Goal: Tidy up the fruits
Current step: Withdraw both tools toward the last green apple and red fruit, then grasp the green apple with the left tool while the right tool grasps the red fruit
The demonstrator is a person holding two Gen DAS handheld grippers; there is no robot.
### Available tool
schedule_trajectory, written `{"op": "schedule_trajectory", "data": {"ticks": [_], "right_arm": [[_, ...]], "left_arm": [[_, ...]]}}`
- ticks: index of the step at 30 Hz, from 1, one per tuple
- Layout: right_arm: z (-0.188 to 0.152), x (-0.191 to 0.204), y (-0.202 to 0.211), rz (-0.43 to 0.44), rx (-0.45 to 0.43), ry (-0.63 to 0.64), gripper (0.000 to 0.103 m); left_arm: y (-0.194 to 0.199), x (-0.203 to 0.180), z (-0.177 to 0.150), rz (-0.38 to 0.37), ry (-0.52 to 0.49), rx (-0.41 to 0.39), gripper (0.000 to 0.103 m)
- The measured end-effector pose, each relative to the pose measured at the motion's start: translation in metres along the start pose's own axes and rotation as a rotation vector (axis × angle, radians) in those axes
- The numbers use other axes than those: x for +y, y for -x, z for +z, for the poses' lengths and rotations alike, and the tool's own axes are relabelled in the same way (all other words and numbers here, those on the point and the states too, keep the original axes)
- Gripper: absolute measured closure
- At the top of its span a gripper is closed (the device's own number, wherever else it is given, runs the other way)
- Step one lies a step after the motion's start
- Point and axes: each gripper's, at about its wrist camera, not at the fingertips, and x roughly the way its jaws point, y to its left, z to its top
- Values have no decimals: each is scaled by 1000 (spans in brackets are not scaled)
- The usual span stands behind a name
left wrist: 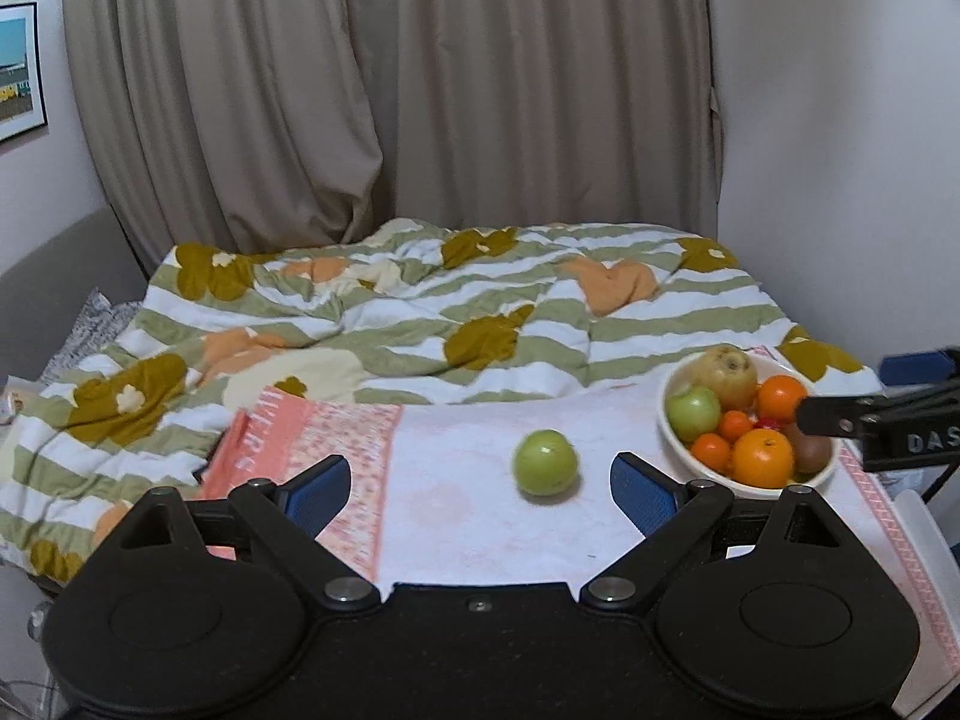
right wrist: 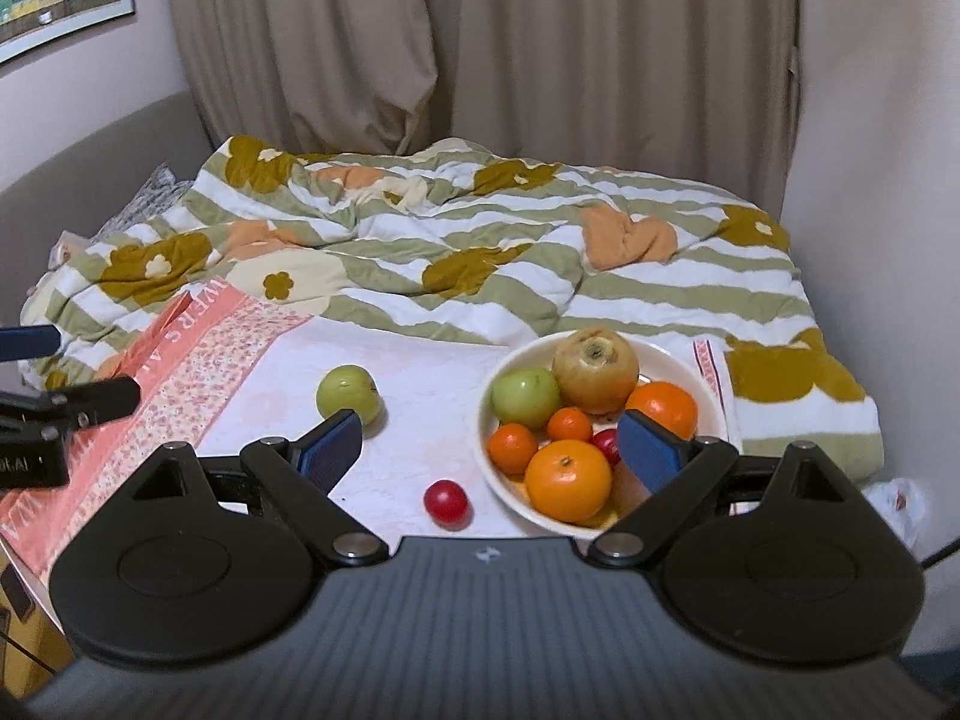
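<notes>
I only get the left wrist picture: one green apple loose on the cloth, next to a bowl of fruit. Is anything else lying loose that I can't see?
Observer: Yes. In the right wrist view a small red fruit lies on the cloth, nearer the camera than the green apple and just left of the white bowl, not touching it.

Visitor: And that black bar poking in from my right, what is it doing?

Observer: That is the right tool. Its own camera shows its two blue pads spread wide with nothing between them, and it is pointed at the near side of the bowl.

Visitor: Is there more red fruit?

Observer: One more, in the bowl among the oranges.
</notes>
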Motion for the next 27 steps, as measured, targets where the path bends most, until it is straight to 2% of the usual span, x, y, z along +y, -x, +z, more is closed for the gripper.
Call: {"op": "schedule_trajectory", "data": {"ticks": [2, 10, 18, 22, 27], "right_arm": [[-2, 5, -1, -11, 6, -23, 0], [-8, 28, -16, -130, 52, -174, 0], [-9, 46, -40, -264, 113, -292, 0], [-9, 53, -58, -325, 142, -330, 0], [-14, 56, -83, -357, 163, -368, 0]], "left_arm": [[-3, 12, 2, -3, -9, -7, 2], [-34, 45, 20, -118, -120, -9, 2], [-92, 56, 42, -263, -258, 17, 2], [-130, 50, 53, -343, -333, 70, 2], [-174, 37, 53, -430, -387, 146, 2]]}}
